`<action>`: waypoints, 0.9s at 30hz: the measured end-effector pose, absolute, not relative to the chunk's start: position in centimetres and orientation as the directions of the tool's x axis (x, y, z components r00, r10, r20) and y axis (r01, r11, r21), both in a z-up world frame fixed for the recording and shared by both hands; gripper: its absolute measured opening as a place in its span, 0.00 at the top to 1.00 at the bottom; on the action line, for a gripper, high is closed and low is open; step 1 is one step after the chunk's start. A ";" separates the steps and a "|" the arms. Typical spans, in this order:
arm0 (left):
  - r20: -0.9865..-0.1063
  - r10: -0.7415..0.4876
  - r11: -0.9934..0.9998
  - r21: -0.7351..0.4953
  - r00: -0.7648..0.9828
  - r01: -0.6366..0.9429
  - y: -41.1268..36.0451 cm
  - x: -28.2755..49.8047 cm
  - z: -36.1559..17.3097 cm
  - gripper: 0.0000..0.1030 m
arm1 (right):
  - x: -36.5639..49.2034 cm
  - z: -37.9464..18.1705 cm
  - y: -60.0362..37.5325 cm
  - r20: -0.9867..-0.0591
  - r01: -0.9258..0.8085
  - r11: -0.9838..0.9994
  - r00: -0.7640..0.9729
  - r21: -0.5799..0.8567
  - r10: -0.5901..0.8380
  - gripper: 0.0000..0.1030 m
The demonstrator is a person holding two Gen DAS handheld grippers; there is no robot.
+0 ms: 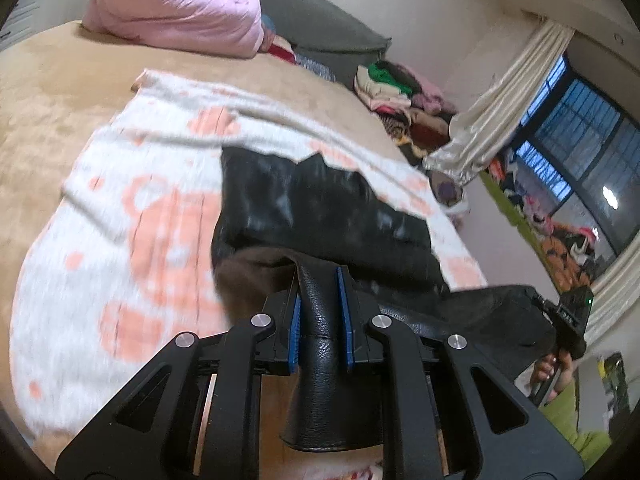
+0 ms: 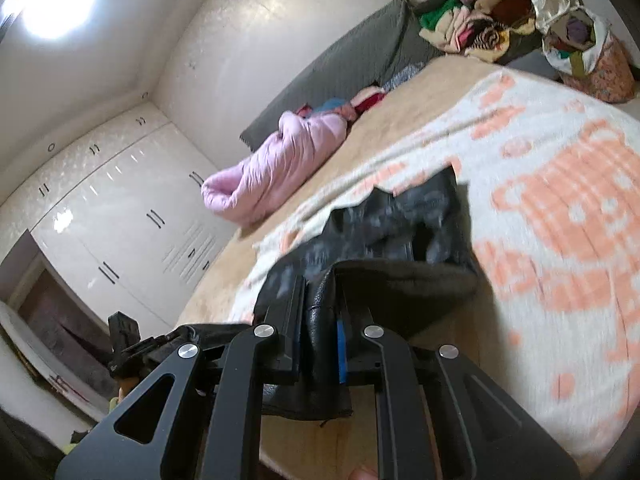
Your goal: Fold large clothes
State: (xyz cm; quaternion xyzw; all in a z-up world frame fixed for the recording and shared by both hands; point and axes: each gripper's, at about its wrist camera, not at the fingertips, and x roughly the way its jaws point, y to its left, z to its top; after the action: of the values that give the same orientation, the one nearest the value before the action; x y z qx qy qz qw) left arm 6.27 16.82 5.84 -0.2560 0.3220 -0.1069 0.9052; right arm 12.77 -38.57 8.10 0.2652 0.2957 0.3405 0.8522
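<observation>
At the upper left of the left wrist view a puffy pink quilt [image 1: 176,12] sits on the tan bed [image 1: 48,92]. A white blanket [image 1: 120,208] with salmon patterns spreads mid-frame, carrying the black leather garment [image 1: 320,208] (grainy, creased). The left gripper [image 1: 319,304] fingers pinch one edge; the right gripper [image 2: 320,312] fingers clamp another, lifted above the blanket.

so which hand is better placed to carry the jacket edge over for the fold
Neither clearly: the left gripper and right gripper are each shut on the near edge of the black jacket, so probably both carry it together.
</observation>
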 end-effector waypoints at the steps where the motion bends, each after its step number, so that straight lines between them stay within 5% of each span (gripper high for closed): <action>1: -0.523 -0.358 0.844 -0.535 0.773 0.029 16.9 7.0 6.1 0.92 | 13.6 8.4 -38.4 -0.320 -0.419 0.629 0.600 0.655 0.733 0.89; 27: -0.595 -0.290 0.852 -0.517 0.750 -0.081 17.9 20.0 3.0 0.90 | 26.7 5.1 -32.7 -0.395 -0.318 0.704 0.650 0.635 0.650 0.88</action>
State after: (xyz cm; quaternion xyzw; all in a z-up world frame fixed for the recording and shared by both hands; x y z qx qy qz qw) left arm 19.98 17.91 3.01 -0.2657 0.3489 -0.0582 0.8968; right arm 26.67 -32.72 5.08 0.2655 0.3125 0.2785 0.8685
